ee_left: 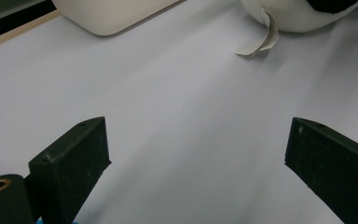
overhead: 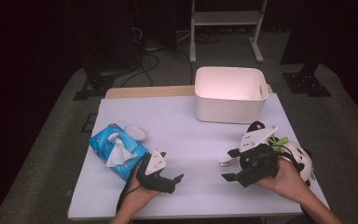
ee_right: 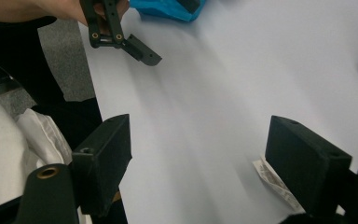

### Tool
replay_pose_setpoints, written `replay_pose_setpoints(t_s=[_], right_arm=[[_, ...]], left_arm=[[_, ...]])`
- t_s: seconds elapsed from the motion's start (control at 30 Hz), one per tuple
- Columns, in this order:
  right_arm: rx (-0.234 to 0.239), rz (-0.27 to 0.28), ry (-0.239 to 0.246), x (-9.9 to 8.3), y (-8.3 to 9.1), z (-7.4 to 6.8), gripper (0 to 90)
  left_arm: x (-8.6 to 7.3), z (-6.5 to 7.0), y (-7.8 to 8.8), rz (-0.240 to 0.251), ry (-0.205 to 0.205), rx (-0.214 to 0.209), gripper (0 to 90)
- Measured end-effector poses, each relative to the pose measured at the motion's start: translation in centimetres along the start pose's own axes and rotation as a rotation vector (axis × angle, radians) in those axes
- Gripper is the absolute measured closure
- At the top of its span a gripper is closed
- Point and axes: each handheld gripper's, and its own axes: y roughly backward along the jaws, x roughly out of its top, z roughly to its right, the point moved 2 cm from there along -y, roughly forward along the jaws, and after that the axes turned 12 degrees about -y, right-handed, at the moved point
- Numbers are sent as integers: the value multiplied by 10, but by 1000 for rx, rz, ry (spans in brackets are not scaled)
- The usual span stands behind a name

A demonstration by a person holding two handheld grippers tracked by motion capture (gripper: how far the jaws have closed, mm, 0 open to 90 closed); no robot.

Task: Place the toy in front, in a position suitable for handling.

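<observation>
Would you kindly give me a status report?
Left gripper open, empty. Right gripper open, beside the plush toy. Tissue pack untouched. White bin unobstructed.

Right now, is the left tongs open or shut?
Open. The left tongs show both black jaws standing wide apart over the bare white table, with nothing between them.

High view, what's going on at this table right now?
A person holds a pair of tongs in each hand over the white table. Both the left tongs and the right tongs are open and hold nothing. A plush toy lies by the right hand, a blue tissue pack by the left, a white bin behind.
</observation>
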Motion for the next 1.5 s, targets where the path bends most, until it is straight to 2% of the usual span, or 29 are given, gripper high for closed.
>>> replay_pose_setpoints(t_s=[0.2,0.6,0.73,1.03,1.13,1.5], right_arm=[[-19,-3,4,-2,11,7,214],[-84,1,-38,-13,39,29,214],[-104,-13,-45,-17,47,36,214],[-143,-28,-84,-28,59,54,214],[-157,-35,-107,-33,64,64,214],[-194,-50,-125,-39,78,77,215]], left_arm=[[-1,0,-2,-2,4,-4,51],[-2,-1,-3,-8,5,-3,51],[-2,0,-3,-7,7,-2,51],[-2,-1,-3,-6,10,-2,51],[-2,0,-4,-7,11,-2,51],[-2,1,-4,-10,10,-8,51]])
